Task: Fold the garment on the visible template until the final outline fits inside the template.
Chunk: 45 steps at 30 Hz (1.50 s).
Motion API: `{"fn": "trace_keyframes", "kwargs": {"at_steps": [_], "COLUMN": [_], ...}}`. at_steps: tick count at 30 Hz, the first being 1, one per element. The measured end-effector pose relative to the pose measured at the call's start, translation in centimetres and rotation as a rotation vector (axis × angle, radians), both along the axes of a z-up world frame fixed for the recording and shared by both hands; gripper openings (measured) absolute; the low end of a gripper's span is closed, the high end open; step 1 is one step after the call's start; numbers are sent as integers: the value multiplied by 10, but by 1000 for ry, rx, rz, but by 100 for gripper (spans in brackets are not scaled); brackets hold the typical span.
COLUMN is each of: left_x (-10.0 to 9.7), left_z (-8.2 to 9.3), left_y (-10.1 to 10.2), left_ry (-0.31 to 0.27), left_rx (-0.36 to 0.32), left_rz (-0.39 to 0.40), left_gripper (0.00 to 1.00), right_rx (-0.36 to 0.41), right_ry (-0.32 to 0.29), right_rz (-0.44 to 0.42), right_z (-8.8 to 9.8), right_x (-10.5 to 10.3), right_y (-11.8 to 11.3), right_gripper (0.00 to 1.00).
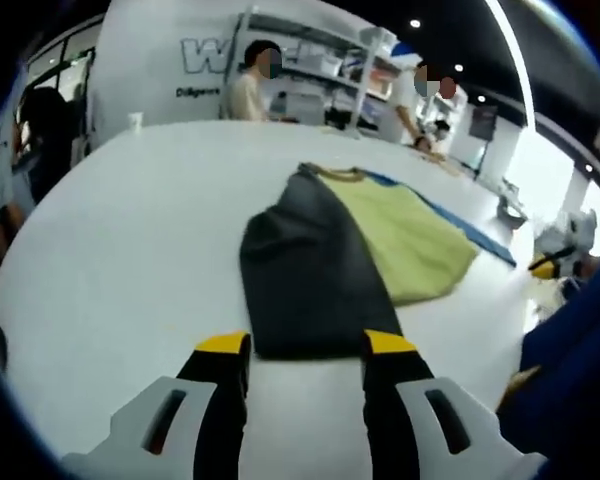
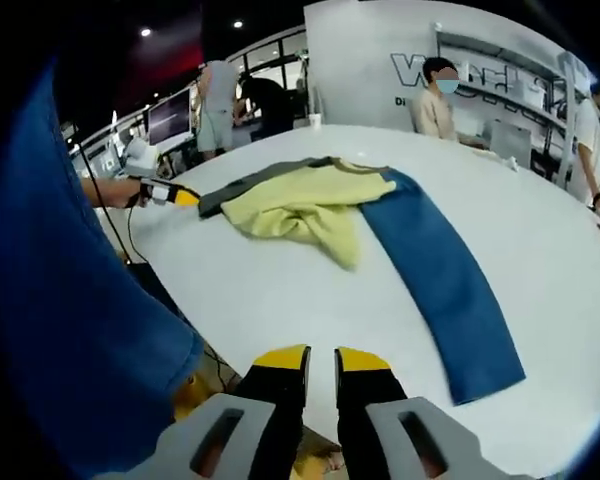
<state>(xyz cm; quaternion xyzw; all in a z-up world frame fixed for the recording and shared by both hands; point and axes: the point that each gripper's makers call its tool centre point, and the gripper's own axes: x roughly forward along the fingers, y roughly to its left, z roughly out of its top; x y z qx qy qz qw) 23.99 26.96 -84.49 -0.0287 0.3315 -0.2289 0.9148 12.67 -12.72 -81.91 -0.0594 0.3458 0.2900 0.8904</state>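
A colour-block garment lies spread on the white table (image 1: 130, 250). Its dark grey sleeve (image 1: 310, 270) runs toward me, with the yellow-green body (image 1: 415, 240) beyond and a blue strip (image 1: 460, 225) at the far side. My left gripper (image 1: 307, 345) is open, its yellow tips on either side of the grey sleeve's near end. In the right gripper view, the crumpled yellow body (image 2: 300, 210) lies between the long blue sleeve (image 2: 440, 280) and the grey sleeve (image 2: 255, 180). My right gripper (image 2: 322, 358) hovers over bare table, jaws nearly together, holding nothing. The left gripper (image 2: 170, 195) appears at the grey sleeve's end.
The person's blue sleeve (image 2: 70, 330) fills the left of the right gripper view. The table (image 2: 280, 300) edge curves close by it. People (image 1: 250, 85) stand at shelves (image 1: 320, 60) behind the table. The right gripper's yellow tip (image 1: 543, 266) shows past the table's right edge.
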Motion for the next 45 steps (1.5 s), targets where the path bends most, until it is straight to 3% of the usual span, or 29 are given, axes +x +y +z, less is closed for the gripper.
{"fn": "trace_keyframes", "kwargs": {"at_steps": [8,11,15,18,19,20,25,28,30,33,37,41,45], "left_x": [4,6,-2,-10,-14,-14,-14,-12,-15,-18,-21,-25,-32], "left_z": [2,13,23,16,11,13,25,22,19,15,12,13,9], "left_y": [-7,-15,-34,-40,-44,-46,-45,-42,-48,-53,-55,-59,-58], "left_ry": [-1,-31,-17,0,13,-9,-30,-83,-93,-103,-90,-69,-46], "left_rx": [-43,-108,-172,-114,-66,-53,-105,7,52,97,137,119,142], "left_rz": [0,-13,-75,-133,-152,-151,-86,-33,-18,28,95,160,177], "left_gripper": [41,38,34,35,35,35,35,38,45,44,43,39,34], "right_rx": [7,8,16,15,15,16,26,31,38,42,44,52,61], "right_ry": [2,5,7,8,9,8,4,1,-1,-3,-1,-5,-8], "right_rz": [-10,-11,-14,-13,-13,-13,-19,-22,-24,-26,-20,-20,-15], "right_z": [0,-1,-2,-3,-3,-3,-3,-4,-4,-4,-5,-5,-4], "right_x": [2,3,4,4,4,4,5,6,6,6,6,8,8], "right_y": [0,0,2,2,3,4,7,7,7,7,4,-2,-4], "right_gripper": [6,6,6,6,6,6,6,5,6,5,5,5,5]}}
